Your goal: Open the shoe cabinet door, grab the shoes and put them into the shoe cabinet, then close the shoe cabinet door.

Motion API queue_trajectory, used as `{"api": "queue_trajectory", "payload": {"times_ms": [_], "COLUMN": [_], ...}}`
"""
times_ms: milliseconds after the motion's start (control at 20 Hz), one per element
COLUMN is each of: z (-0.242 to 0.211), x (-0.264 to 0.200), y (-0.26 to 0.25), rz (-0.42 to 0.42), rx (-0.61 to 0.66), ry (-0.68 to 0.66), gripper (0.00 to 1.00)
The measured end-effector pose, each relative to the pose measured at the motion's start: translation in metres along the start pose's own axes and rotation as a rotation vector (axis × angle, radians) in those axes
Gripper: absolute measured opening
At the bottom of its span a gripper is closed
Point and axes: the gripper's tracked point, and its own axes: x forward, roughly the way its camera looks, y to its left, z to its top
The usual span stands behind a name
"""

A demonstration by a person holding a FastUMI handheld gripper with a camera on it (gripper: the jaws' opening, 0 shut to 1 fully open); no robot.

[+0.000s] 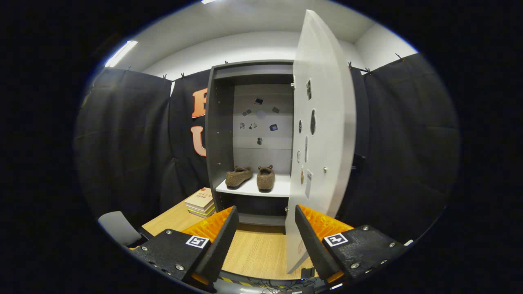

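A dark grey shoe cabinet stands on a wooden table, beyond my fingers. Its white door is swung wide open toward me on the right, with its lower edge close to my right finger. Two brown fuzzy shoes sit side by side on the white shelf inside the cabinet. My gripper is open, a little back from the cabinet, with nothing between its fingers. A small knob shows on the door's face.
A stack of books lies on the wooden table left of the cabinet. A grey chair back sits at the table's near left corner. Black cloth walls surround the booth.
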Motion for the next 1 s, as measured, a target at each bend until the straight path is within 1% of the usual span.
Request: {"api": "queue_trajectory", "payload": {"times_ms": [250,400,600,750,900,1000], "z": [-0.001,-0.006,-0.005,-0.003,-0.001,-0.002], "x": [-0.012,-0.006,0.005,0.019,0.03,0.032], "y": [-0.058,-0.093,-0.123,-0.132,-0.123,-0.118], "rz": [-0.059,-0.106,-0.137,-0.137,-0.093,-0.086], "rx": [0.073,0.056,0.022,0.019,0.048,0.061], "ry": [-0.05,-0.05,-0.058,-0.058,-0.058,-0.061], "gripper": [0.87,0.87,0.87,0.87,0.87,0.87]}}
